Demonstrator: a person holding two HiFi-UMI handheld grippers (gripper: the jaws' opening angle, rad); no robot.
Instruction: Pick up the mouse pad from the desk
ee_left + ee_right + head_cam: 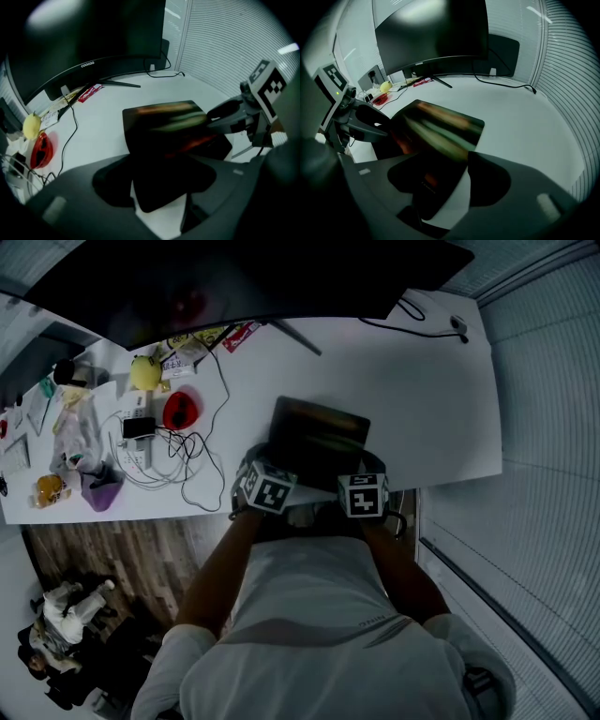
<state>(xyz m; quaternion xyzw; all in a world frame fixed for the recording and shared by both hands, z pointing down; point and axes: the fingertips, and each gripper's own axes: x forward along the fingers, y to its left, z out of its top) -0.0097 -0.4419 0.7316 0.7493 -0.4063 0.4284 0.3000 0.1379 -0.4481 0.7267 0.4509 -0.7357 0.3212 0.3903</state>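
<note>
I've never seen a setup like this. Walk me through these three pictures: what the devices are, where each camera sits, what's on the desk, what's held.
No robot here: a person holds a two-jaw gripper in each hand. The head view looks steeply down from the person's head onto a white desk. The other two cameras ride on the left gripper and right gripper, looking along their jaws. On the desk are a dark mouse pad, a monitor and cables among clutter at the left. Both grippers' jaws stand apart, each straddling a near corner of the pad. Nothing is held.
</note>
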